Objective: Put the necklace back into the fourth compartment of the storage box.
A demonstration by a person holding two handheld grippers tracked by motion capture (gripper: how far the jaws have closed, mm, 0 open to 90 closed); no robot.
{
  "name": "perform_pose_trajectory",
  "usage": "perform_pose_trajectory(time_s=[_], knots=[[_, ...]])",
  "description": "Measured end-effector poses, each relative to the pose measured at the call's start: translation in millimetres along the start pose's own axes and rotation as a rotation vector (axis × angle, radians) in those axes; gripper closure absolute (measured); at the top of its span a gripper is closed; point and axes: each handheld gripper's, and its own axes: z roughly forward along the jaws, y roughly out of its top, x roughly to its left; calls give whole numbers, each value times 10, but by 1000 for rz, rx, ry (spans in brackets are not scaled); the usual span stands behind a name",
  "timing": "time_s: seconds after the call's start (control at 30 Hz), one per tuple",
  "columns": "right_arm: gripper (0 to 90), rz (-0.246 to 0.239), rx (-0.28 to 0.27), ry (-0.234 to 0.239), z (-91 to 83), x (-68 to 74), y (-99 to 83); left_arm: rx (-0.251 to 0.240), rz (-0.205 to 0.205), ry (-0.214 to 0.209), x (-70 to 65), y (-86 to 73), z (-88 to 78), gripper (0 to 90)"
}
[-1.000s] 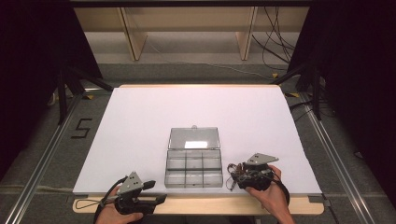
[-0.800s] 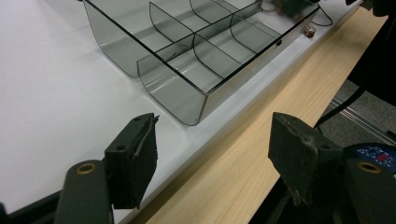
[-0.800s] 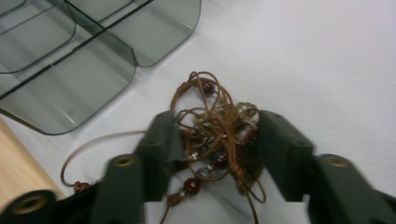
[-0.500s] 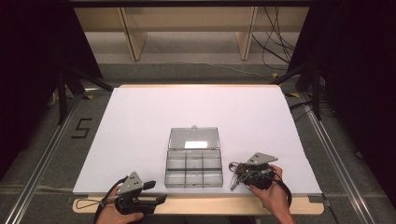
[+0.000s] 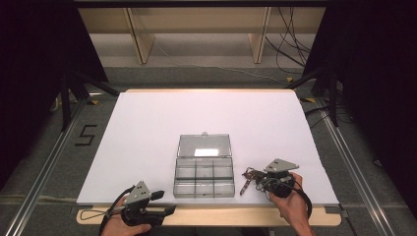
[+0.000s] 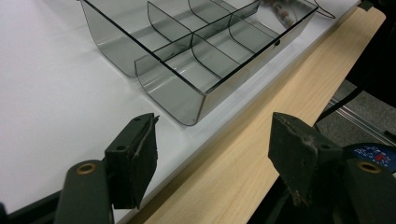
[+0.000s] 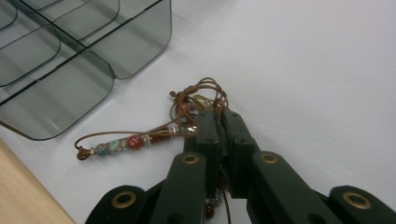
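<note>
A white sheet (image 5: pixel 147 142) covers the wooden table (image 5: pixel 206 216), with cables (image 5: pixel 290 44) on the floor beyond.

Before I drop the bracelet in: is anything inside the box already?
The compartments of the box look bare in the high view and both gripper views. Its open lid lies flat behind. The bracelet lies beside it, pinched by the right gripper; the cord between the jaws is hidden.

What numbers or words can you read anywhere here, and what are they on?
"5": a dark numeral marked on the grey floor, left of the table.
Blue round sticker seen in the left gripper view: it has print, but too small and blurred to read.
The clear box bears no writing.
</note>
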Motion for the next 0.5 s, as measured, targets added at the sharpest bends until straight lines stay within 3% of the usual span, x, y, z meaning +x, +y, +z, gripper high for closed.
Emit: perform_pose_trajectory(time_s=[0.07, 0.23, 0.3, 0.33, 0.37, 0.5], knots=[[877, 3, 5, -7, -47, 34, 23, -16, -19, -7, -12, -6, 17, 320], [879, -27, -13, -6, -93, 45, 64, -1, -27, 3, -13, -6, 9, 321], [879, -17, -19, -4, -112, 33, 68, -20, -47, -10, -32, -7, 17, 321], [879, 7, -17, 6, -123, 38, 69, -20, -46, -10, -31, -7, 17, 321], [880, 0, -49, 5, -145, 8, 85, 6, -17, 3, -6, -4, 4, 321], [880, 29, -72, 22, -213, 13, 125, -10, -33, -4, -17, -5, 12, 322]])
